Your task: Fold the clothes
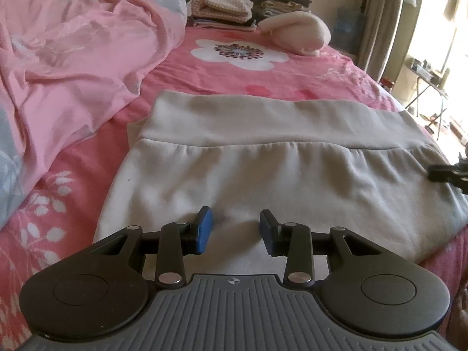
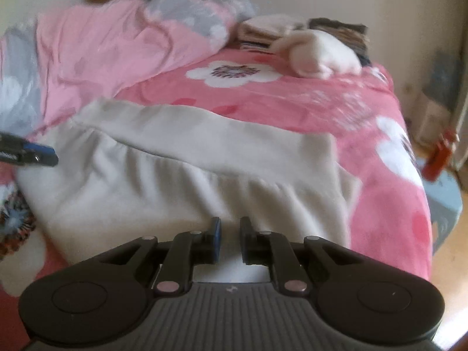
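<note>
The grey garment [image 1: 263,175] lies spread flat on the near half of the bed [image 1: 307,79], its wide waistband [image 1: 248,122] turned toward the far end and gathered fabric running back toward the near edge. It appears already doubled on itself, though the layers cannot be counted from either view. The cloth looks thick, fleecy and soft: judged light to moderate in weight, limp, not slippery, and in no way fragile. It should drape and sag when lifted, so two holds set well apart are advisable. The two near corners, or the hem between them, appear the soundest places to pinch, taking every layer at once so the lower ones do not trail.

The left gripper [image 1: 237,231] hangs over the near edge of the garment with its jaws at a moderate gap; fabric lies below that gap, but the blue pads [image 1: 204,228] do not visibly press on it. The right gripper [image 2: 229,239] sits over the near right portion with its jaws narrow, almost closed; whether cloth is caught between them cannot be told, as that view is blurred.

Outward from the garment, a rumpled pink duvet [image 1: 73,52] occupies the left side of the bed, touching the garment's far left corner. A rolled cream item [image 1: 295,32] rests near the far end, and stacks of folded clothes [image 1: 222,5] stand behind it against the wall. A curtain [image 1: 380,14] hangs beyond the far right corner.
</note>
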Tool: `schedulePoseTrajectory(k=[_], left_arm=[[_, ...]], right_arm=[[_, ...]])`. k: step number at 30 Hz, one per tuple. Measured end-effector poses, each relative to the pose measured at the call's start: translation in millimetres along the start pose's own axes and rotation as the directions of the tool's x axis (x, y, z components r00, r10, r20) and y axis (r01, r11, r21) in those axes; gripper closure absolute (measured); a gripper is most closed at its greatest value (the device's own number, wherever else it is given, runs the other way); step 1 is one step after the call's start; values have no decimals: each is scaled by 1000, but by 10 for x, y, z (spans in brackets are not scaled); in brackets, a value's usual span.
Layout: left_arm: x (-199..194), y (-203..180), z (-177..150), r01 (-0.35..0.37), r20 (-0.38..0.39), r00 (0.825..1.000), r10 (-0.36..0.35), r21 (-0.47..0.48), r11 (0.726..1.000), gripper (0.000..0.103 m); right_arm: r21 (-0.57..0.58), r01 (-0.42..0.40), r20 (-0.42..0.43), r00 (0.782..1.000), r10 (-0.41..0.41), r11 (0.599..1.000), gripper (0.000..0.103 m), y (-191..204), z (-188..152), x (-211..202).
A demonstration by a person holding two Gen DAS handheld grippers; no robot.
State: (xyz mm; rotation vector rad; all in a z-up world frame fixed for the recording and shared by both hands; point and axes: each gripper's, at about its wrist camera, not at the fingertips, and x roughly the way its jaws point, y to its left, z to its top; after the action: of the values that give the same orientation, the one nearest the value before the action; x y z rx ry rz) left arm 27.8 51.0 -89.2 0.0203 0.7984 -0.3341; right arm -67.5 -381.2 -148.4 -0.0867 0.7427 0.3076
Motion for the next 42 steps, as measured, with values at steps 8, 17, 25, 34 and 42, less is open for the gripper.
schedulePoseTrajectory(k=[8,17,25,34,42], left_arm=[[20,-4,2,-3,-2,1000,3,8,1000,66],[20,-29,8,-10,-4,1000,10,5,1000,66],[20,0,-16,4,3,1000,-4,6,1000,65],[9,-16,-7,-1,3,1000,1,-13,1000,65],[-21,35,27,-12,-7,1000,12,-42,999,63]], right_arm=[[147,65,-21,998,-62,987,90,-261,-235,-439],[99,48,29,998,-51,994,90,-213,142,63],[292,108,-39,994,-101,950,89,-489,-366,-313],[387,11,33,999,-26,922,89,-429,-99,-428],[297,-28,-31,999,38,955,89,-11,-258,-260]])
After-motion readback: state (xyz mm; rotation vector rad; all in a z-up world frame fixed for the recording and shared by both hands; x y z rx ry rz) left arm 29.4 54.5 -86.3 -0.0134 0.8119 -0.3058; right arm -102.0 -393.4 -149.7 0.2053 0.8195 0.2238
